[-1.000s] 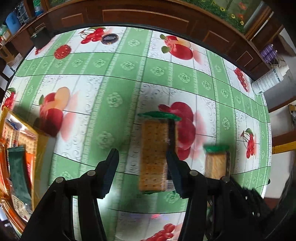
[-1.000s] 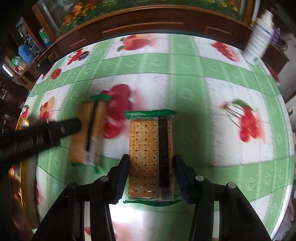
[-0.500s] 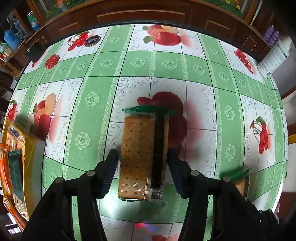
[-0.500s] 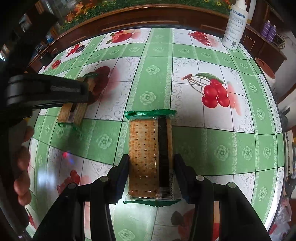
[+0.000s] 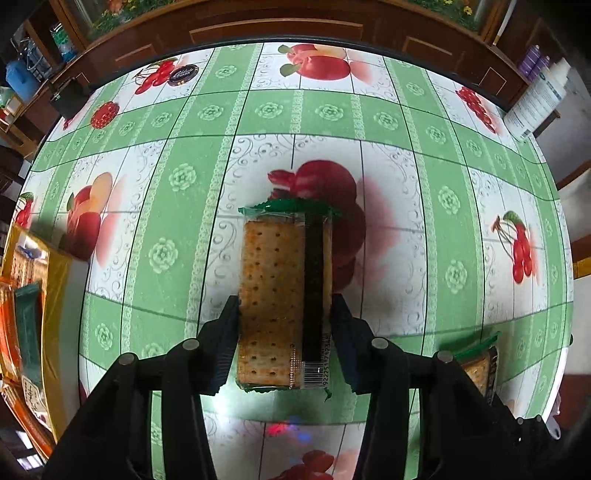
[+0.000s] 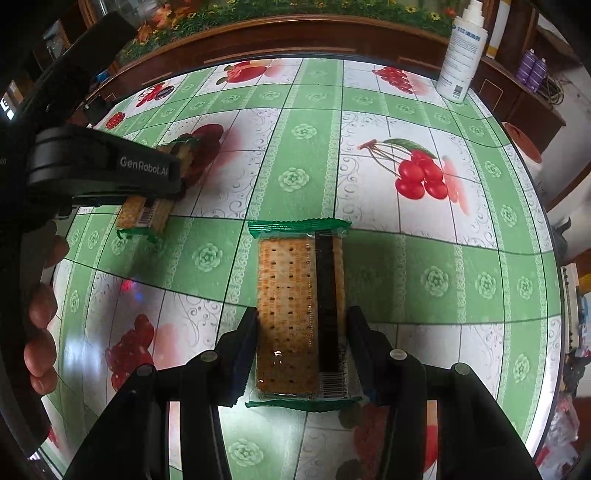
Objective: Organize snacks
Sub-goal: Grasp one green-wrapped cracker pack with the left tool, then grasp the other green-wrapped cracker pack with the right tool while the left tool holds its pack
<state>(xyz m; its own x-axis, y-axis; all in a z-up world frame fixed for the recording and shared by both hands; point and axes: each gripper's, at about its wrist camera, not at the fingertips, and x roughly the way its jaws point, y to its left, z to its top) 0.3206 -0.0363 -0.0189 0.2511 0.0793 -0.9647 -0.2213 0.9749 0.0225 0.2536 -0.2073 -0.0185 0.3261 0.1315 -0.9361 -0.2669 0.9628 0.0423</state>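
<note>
Now, left gripper [image 5: 284, 332]: clamped on a cracker pack [image 5: 282, 299], both fingers pressed to its long sides, the pack pointing away over the table [image 5: 369, 122].
Right gripper [image 6: 301, 350]: same story, squeezing its own second pack [image 6: 301, 317], green sealed ends showing front and back.
Packs apart: in the right view the left gripper's pack sits off to the upper left, partly hidden behind that gripper's black body.
Hand [image 6: 38, 325]: fingers wrapped round the left handle at the frame's left edge.
Box [image 5: 55, 295]: yellow-sided, at the table's left edge, packets already standing inside; well clear of both packs.
Bottle [image 6: 463, 51]: white, upright at the far right corner of the table, away from the action.
Small stuff: a dark round lid [image 5: 183, 74] and a red disc [image 5: 104, 114] near the far left edge.
Cabinet [image 5: 277, 26]: brown wood, running behind the table.
</note>
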